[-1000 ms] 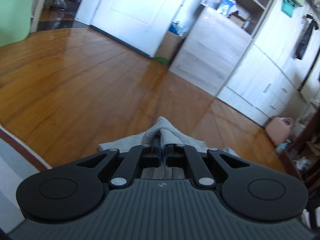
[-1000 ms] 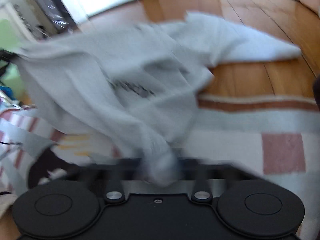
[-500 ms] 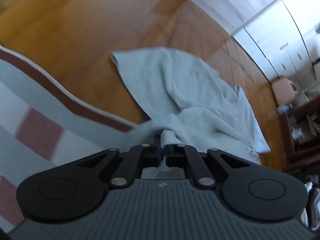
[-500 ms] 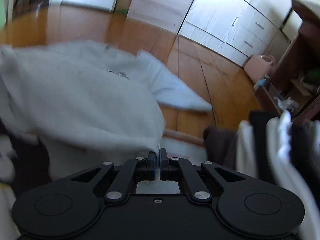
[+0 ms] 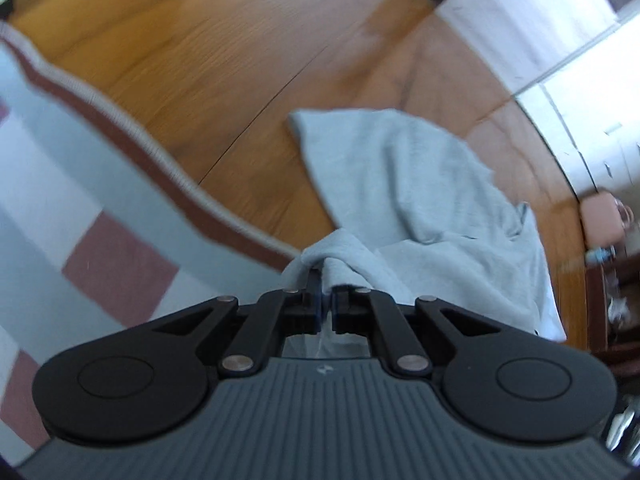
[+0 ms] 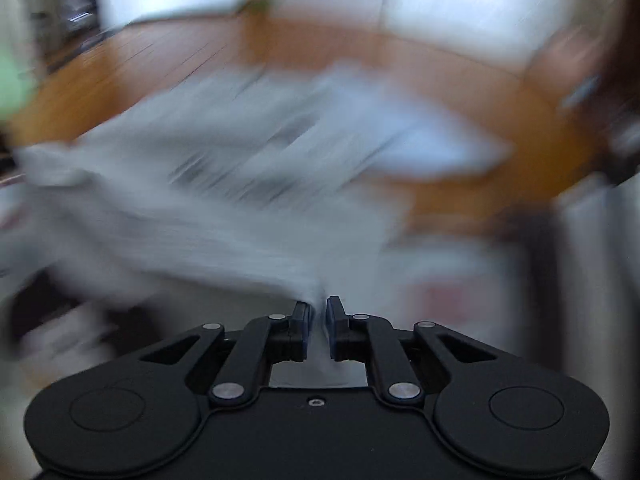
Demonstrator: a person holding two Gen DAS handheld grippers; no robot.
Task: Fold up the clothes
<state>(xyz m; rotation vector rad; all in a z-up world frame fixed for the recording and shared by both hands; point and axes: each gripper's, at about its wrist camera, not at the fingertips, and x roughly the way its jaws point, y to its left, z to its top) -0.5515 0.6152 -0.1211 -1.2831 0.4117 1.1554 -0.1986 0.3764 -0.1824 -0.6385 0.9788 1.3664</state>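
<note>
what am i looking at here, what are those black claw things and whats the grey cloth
Each black claw is a handheld two-finger gripper with a camera behind it; a person carries one in each hand. One picture looks along the left gripper, the other along the right gripper. A grey garment lies partly on the wood floor, partly on a striped rug. The left gripper is shut on a bunch of it. The right view is blurred; its jaws are opening, with cloth still between them.

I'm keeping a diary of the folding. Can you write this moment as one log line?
step: laying out grey garment | left tongs: shut on garment | right tongs: opening, cloth edge between | surface: rug, wood floor
</note>
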